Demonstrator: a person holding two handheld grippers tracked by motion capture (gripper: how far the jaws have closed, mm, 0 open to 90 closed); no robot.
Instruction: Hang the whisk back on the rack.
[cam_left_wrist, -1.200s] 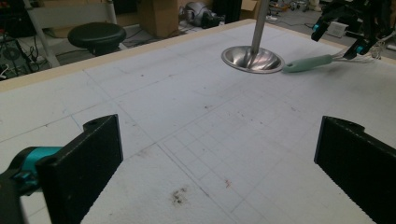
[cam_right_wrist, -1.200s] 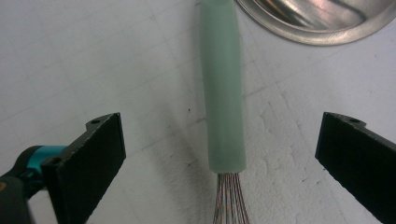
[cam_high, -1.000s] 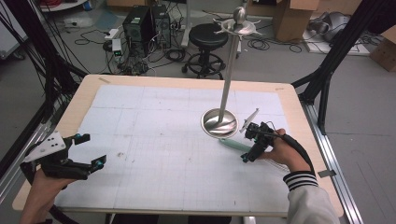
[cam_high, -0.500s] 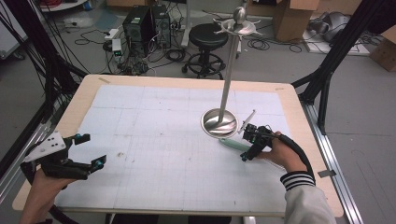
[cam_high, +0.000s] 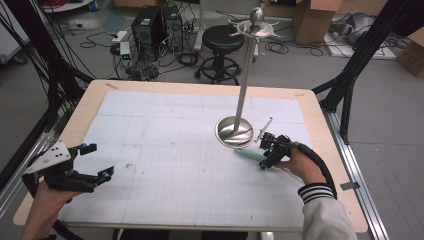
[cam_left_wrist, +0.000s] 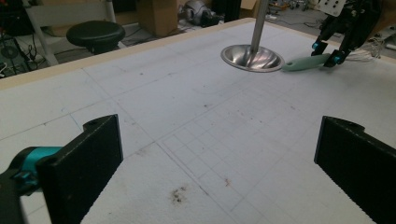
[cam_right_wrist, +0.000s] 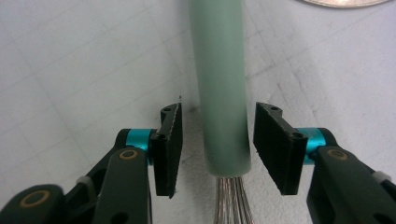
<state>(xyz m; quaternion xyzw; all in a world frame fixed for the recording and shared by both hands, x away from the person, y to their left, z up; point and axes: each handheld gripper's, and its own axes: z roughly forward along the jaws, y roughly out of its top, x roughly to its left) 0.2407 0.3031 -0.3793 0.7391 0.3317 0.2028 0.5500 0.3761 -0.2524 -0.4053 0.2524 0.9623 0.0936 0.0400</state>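
Whisk (cam_right_wrist: 222, 93) w/ green handle lies on the white mat (cam_high: 165, 150), just beside the metal stand's base (cam_high: 235, 132). Right gripper (cam_right_wrist: 218, 144) sits around the handle, jaws apart, not touching. Left gripper (cam_left_wrist: 219, 168) is wide open, holding nothing.

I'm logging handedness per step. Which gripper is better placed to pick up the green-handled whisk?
Right: the right gripper straddles the whisk's green handle, jaws open. The left gripper is across the table.
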